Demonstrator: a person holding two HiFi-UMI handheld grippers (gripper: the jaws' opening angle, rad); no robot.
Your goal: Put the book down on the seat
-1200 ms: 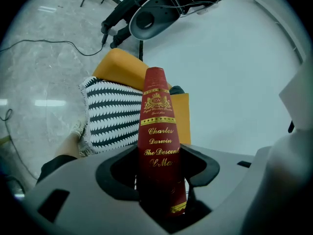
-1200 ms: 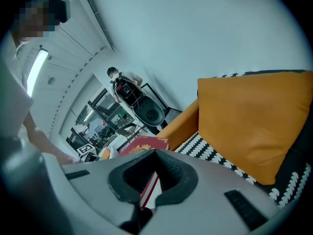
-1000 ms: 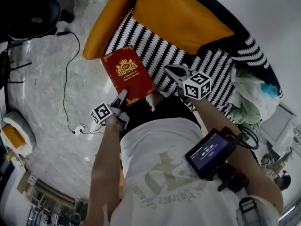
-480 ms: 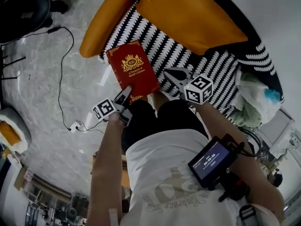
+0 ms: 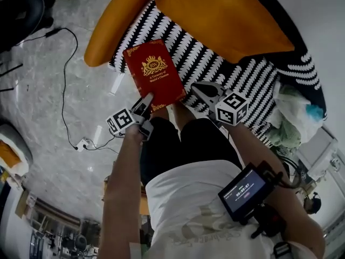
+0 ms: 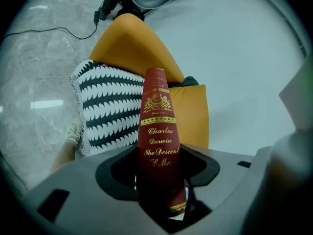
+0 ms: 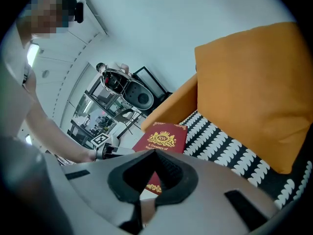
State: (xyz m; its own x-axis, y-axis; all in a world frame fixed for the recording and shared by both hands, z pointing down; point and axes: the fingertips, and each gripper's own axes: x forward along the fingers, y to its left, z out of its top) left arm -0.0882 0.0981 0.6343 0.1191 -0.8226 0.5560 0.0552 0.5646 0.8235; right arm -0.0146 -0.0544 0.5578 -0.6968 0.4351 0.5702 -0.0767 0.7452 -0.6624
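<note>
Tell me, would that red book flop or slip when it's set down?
The red book is probably stiff: gripped at one corner by the left gripper, it juts out flat. Its smooth-looking cover might slide, though the knitted seat cover should slow it.

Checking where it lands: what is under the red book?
Mostly the black-and-white seat cover; the red book hides the patch beneath, so contact cannot be told. Its near end, in the left gripper, sticks past the seat's front edge.

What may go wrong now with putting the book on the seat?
1. Only the left hand-held gripper clamps the red book, at its near end; it may pivot or slip.
2. The book seems partly past the edge of the striped seat; released here, it might tip onto the floor.
</note>
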